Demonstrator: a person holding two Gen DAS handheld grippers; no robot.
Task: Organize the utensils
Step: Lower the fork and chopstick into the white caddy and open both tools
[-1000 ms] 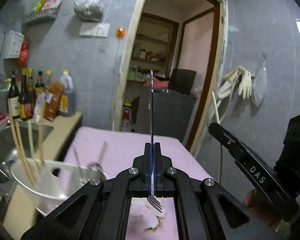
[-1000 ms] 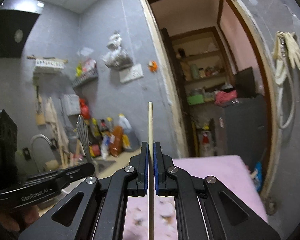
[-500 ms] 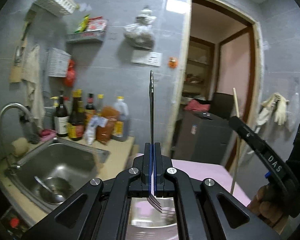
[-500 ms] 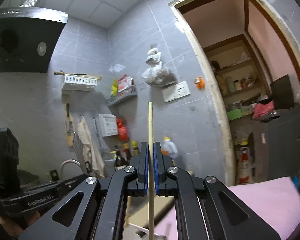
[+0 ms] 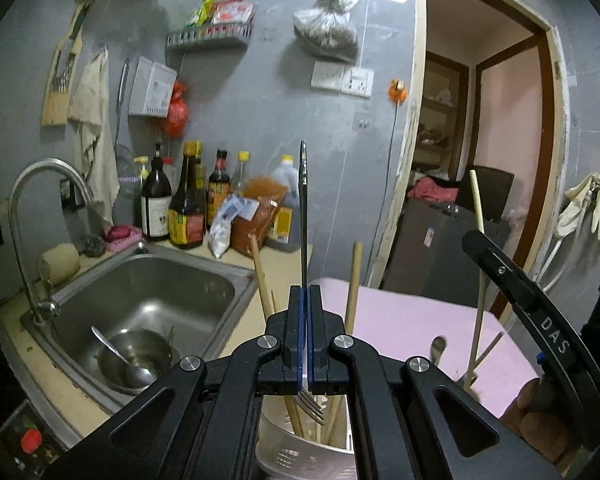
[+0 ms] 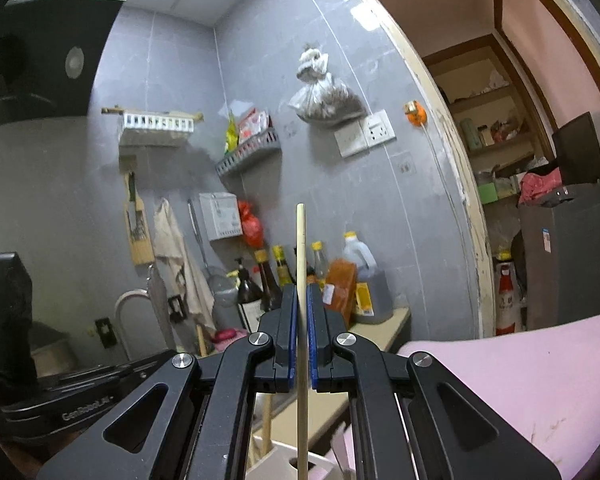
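My left gripper [image 5: 304, 300] is shut on a metal fork [image 5: 303, 216], held upright with its tines [image 5: 312, 404] down, just above a white utensil holder [image 5: 300, 452] that holds several wooden chopsticks [image 5: 262, 280]. My right gripper [image 6: 300, 304] is shut on a single wooden chopstick [image 6: 301, 280], upright, its lower end over the white holder [image 6: 288, 464]. The right gripper's finger [image 5: 528, 304] and its chopstick [image 5: 478, 240] show at the right of the left wrist view.
A steel sink [image 5: 148, 300] with a bowl and spoon [image 5: 128, 356] and a tap [image 5: 28, 216] lies to the left. Sauce bottles [image 5: 188, 200] stand on the counter behind. A pink table [image 5: 412, 320] is to the right. A doorway [image 5: 480, 160] opens beyond.
Both grippers have tilted up and swung left from the pink table toward the sink side. The white holder with chopsticks now sits directly under both grippers. Each still holds its utensil.
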